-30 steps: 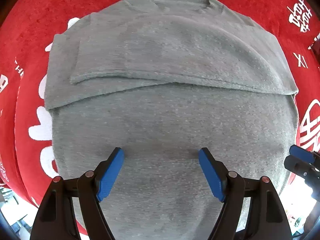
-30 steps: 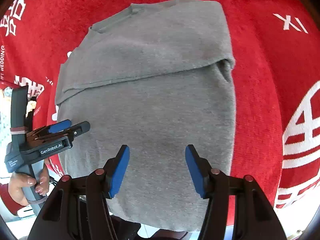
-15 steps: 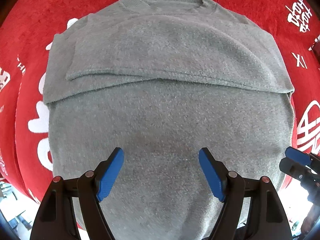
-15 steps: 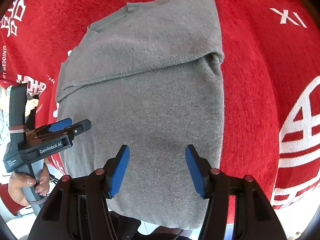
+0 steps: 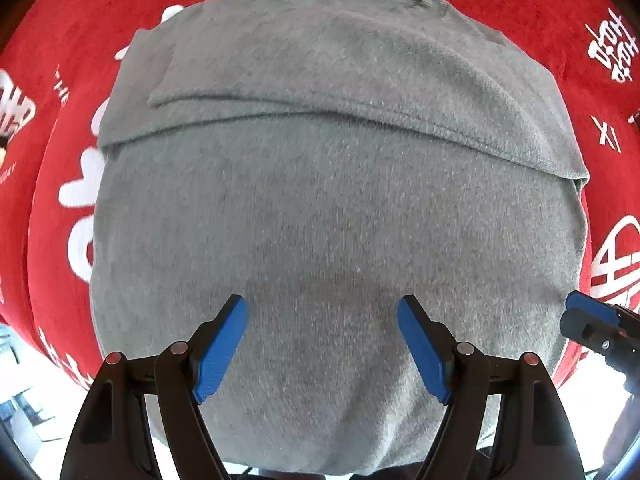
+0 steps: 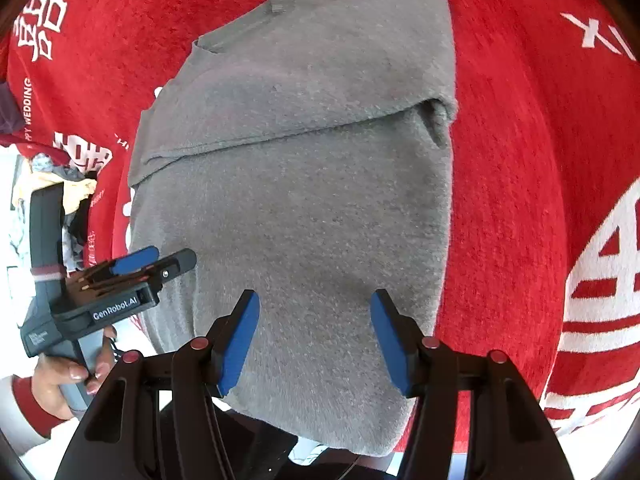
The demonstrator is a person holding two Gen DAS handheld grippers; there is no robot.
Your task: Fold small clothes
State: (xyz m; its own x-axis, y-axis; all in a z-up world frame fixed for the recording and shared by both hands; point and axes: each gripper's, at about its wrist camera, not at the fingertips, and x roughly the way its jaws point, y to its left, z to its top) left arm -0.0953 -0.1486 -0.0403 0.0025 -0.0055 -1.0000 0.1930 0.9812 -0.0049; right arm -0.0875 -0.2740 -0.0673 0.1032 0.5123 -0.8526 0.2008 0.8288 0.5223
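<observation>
A grey knit sweater point(image 5: 328, 208) lies flat on the red cloth, collar at the far end, both sleeves folded across its chest; it also shows in the right wrist view point(image 6: 304, 184). Its hem hangs over the near table edge. My left gripper point(image 5: 322, 344) is open and empty, hovering over the lower left part of the sweater. My right gripper point(image 6: 314, 336) is open and empty over the lower right part. The left gripper also shows at the left in the right wrist view point(image 6: 160, 260), and the right gripper's tip at the right edge of the left wrist view point(image 5: 592, 320).
A red tablecloth point(image 6: 520, 160) with white lettering covers the table. A pile of other clothes point(image 6: 60, 188) lies off the table's left side. The near table edge runs just under both grippers.
Both grippers have moved a little nearer to the sweater's lower part and stayed open. The sweater has not changed shape.
</observation>
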